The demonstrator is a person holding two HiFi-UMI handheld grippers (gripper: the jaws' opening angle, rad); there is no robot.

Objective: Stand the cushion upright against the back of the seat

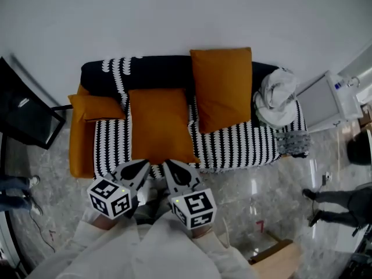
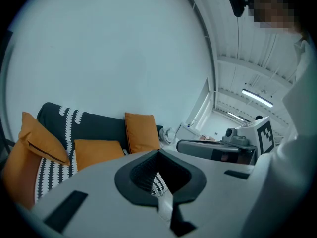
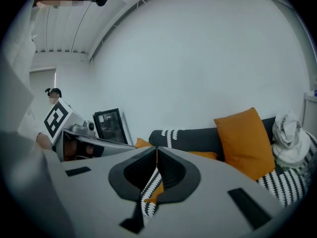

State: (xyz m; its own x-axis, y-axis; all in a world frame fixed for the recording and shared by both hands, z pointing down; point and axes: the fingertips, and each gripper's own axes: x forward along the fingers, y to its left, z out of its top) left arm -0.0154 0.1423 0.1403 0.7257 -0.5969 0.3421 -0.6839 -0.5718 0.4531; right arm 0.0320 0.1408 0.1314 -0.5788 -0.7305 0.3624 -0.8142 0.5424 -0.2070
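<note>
White sleeves are filling the near edge of the head view, each hand carrying a gripper with a marker cube. The left gripper and the right gripper are hovering side by side off the front edge of the sofa, both pointing toward it. Each is sitting with its jaws pressed together and nothing between them: the left gripper view and the right gripper view are both showing that. The orange cushion is lying flat on the sofa's striped seat, left of the middle, its near edge reaching the sofa's front edge just beyond the gripper tips. A second orange cushion is leaning upright against the sofa's dark back, right of the middle. A smaller orange cushion is resting at the sofa's left end by the orange arm. A white bundle of cloth is sitting at the sofa's right end. A white machine is standing just right of the sofa, a black frame well to its left.
</note>
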